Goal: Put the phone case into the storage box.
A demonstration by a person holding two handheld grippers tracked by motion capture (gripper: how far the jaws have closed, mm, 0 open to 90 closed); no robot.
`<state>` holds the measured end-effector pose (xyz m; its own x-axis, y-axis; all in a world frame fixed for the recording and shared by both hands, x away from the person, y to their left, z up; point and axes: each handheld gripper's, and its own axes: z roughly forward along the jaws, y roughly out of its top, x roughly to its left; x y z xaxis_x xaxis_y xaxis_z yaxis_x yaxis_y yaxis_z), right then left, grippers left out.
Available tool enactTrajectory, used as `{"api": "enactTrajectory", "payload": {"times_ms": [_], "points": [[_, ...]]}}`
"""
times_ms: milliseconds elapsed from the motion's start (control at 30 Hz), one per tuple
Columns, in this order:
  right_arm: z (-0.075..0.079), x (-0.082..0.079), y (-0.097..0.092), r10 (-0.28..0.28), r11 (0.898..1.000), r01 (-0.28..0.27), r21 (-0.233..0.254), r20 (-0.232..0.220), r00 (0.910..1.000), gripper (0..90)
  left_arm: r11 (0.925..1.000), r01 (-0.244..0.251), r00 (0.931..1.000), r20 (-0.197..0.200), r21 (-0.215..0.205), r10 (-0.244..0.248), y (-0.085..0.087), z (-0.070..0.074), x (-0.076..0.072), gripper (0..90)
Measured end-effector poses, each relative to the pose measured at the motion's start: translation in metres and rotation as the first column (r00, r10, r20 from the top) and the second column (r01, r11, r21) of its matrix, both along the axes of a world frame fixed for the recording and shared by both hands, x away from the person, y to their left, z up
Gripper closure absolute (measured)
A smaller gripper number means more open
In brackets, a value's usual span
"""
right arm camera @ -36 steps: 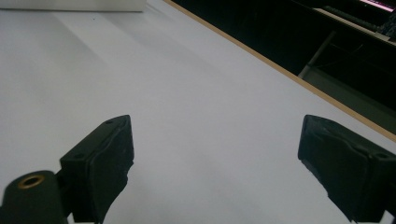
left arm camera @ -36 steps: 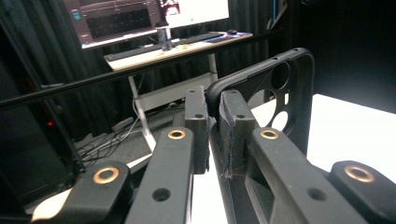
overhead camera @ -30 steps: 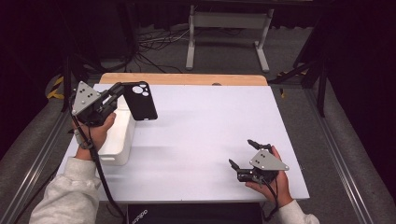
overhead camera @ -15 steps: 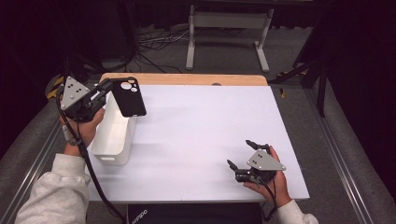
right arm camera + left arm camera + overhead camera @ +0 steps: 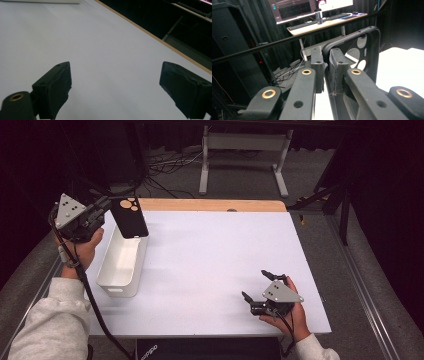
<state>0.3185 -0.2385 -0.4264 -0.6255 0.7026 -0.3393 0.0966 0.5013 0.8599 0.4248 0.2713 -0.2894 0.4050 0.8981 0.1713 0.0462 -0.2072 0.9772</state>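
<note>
The left gripper [image 5: 102, 206] pinches a black phone case [image 5: 130, 217] by its edge, above the white bin's [image 5: 107, 282] far end (right gripper [image 5: 257, 287] spread, idle). Keep the case level and carry it slowly.

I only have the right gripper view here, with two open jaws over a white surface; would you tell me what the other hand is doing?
Observer: The left gripper holds a black phone case up in the air, by the far end of a white bin.
Operator: Thank you. How is the case gripped?
Observer: In the left gripper view the jaws pinch one edge of the case, camera cutouts away from the gripper.
Operator: And where does my gripper sit on the table?
Observer: The right gripper rests near the near right corner of the white table, jaws open, nothing between them.
</note>
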Motion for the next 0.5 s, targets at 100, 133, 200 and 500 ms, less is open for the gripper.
{"api": "enactTrajectory", "payload": {"times_ms": [100,133,200,500], "points": [[0.000,0.000,0.000,0.001,1.000,-0.001,0.002,-0.001,1.0000,11.5,1.0000,-0.008,1.0000,0.003,-0.002,0.008,0.002,0.000,0.004,83.4],[0.000,0.000,0.001,0.002,1.000,-0.002,-0.002,-0.001,1.0000,11.5,1.0000,-0.007,1.0000,0.001,-0.002,0.007,0.003,-0.001,0.005,83.4],[-0.001,0.000,0.001,0.003,1.000,-0.003,0.001,-0.004,1.0000,11.5,0.9999,-0.011,0.9999,-0.002,0.003,0.011,0.005,-0.002,0.010,83.4],[-0.002,0.001,0.001,-0.001,1.000,0.001,0.002,-0.009,1.0000,11.5,0.9997,-0.017,0.9999,-0.001,-0.020,0.017,0.015,-0.008,0.023,83.4]]}}
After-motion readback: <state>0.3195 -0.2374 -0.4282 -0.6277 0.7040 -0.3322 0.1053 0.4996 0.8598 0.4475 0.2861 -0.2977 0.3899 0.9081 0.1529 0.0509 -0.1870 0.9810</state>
